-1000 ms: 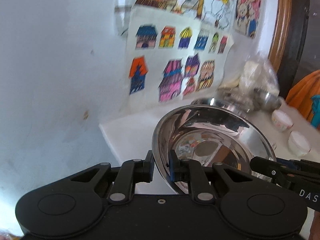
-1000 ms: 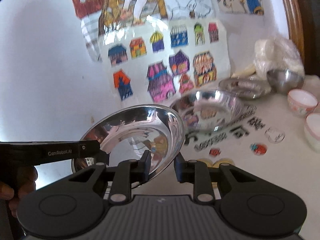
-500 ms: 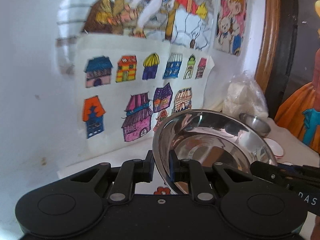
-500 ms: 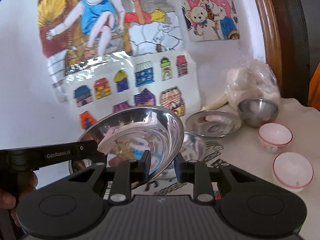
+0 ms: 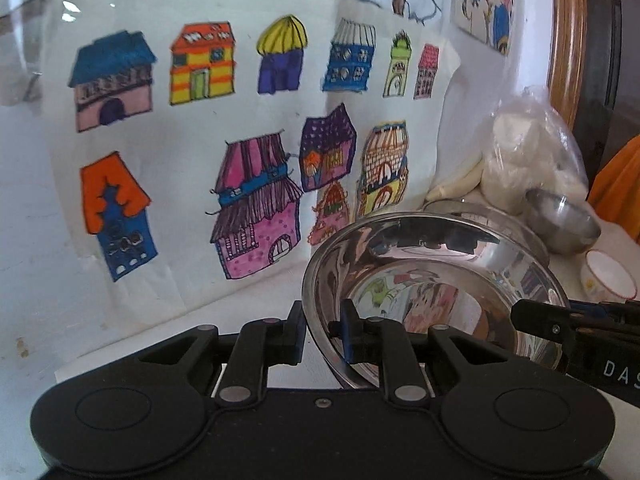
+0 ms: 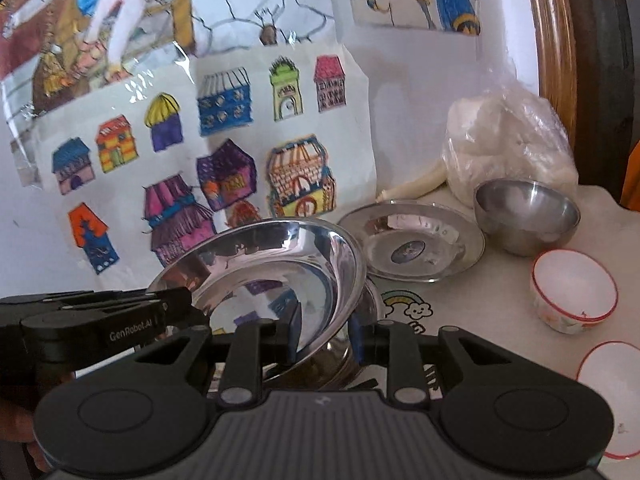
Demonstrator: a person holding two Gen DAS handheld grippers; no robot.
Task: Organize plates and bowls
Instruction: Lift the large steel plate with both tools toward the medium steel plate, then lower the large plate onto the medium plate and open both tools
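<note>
A: Where is the steel plate [image 6: 276,276]?
B: Between both jaws, tilted, above another steel dish [image 6: 370,300] on the table [image 6: 480,304]. The left gripper [image 5: 322,330] pinches its left rim; the right gripper [image 6: 325,338] is closed on the near right rim.
A: Beyond the jaws?
B: A flat plate [image 6: 412,246], a steel bowl [image 6: 526,216] and two white cups [image 6: 574,292].

Coloured house drawings [image 5: 224,140] on wall, clear bag of white lumps [image 6: 508,140], wooden frame [image 6: 550,40]
</note>
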